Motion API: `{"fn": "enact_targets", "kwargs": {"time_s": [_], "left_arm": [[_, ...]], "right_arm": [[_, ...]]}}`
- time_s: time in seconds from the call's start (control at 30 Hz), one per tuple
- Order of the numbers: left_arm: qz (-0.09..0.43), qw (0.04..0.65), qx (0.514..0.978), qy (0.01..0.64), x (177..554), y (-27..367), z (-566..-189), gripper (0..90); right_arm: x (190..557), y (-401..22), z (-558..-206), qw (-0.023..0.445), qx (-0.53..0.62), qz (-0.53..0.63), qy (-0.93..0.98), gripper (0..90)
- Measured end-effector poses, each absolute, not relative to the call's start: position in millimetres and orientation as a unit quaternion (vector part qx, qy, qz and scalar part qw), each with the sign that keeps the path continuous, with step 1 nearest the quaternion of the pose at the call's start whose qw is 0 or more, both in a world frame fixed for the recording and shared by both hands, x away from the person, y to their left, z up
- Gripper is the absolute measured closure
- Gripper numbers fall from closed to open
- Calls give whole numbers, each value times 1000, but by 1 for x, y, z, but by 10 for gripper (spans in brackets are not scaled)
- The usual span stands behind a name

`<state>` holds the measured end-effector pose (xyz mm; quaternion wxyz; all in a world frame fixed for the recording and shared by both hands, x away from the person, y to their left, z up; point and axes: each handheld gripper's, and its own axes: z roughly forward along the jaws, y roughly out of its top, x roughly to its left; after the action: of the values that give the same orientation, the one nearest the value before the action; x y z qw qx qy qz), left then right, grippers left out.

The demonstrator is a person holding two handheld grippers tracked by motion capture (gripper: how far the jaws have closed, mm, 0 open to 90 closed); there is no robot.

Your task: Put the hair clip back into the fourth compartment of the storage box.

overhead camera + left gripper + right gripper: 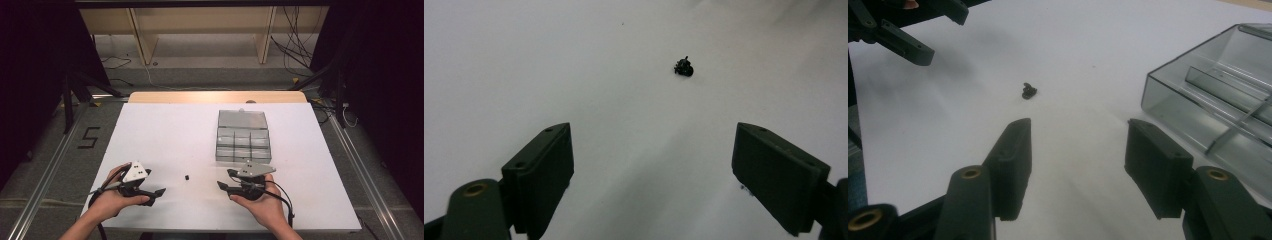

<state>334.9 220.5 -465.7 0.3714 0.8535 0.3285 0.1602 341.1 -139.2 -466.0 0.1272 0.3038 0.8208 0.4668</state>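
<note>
Left hand entered high view from 7 o'clock, forearm angled toward 1 o'clock, fingers wrapped round left gripper. Its jaws pointed to 3 o'clock, spread wide, nothing between them. Right hand entered from 5 o'clock, forearm angled toward 11 o'clock, palm cupped under right gripper. Its jaws pointed to 9 o'clock, parted, empty. Grippers faced each other, well apart. Grey three-cornered plate topped each gripper; cable trailed from each back past wrist.
</note>
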Motion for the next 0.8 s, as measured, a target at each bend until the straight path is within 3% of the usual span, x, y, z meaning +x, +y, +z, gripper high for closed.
{"fn": "enact_targets", "kwargs": {"time_s": [0.8], "left_arm": [[159,371,854,327,335,220,-466,168]], "right_arm": [[357,-79,-479,117,296,465,826,478]]}}
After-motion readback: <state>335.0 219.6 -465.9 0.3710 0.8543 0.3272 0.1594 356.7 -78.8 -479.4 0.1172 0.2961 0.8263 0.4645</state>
